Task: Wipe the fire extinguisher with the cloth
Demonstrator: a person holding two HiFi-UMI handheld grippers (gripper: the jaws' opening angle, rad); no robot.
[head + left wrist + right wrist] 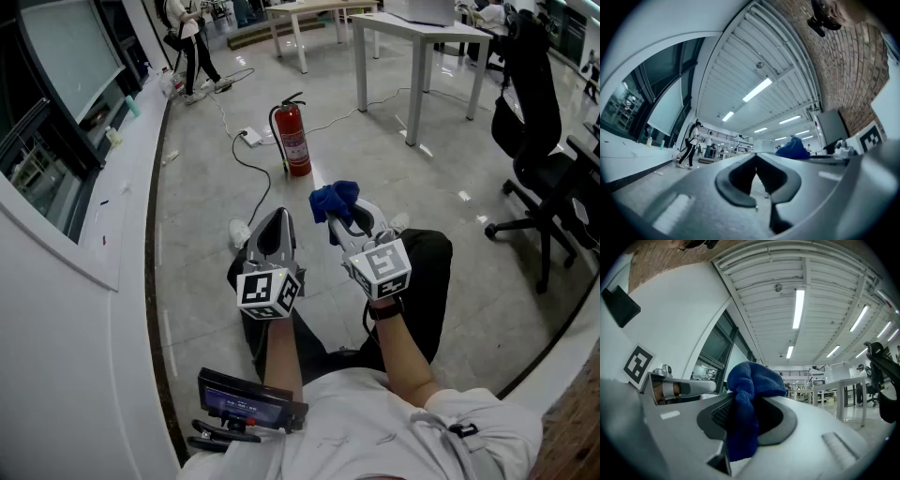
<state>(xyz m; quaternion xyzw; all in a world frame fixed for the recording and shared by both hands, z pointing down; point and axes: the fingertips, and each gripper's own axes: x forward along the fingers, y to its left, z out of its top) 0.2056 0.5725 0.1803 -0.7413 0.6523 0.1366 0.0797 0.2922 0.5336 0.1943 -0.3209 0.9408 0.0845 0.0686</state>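
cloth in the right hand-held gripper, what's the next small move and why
Probably carry the right hand-held gripper forward and down toward the fire extinguisher. The cloth is already clamped in its jaws, while the fire extinguisher stands upright on the floor ahead, well apart from the cloth. The left hand-held gripper is shut and empty, so it has no part yet.

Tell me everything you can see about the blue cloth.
The cloth is deep blue with a knobbly, towel-like weave, perhaps microfibre. It is bunched up and pinched between the jaws of the right gripper, a rounded wad bulging past the tips and a fold hanging down between them. It is held in the air, short of the red fire extinguisher and apart from it. Only that gripper touches it.
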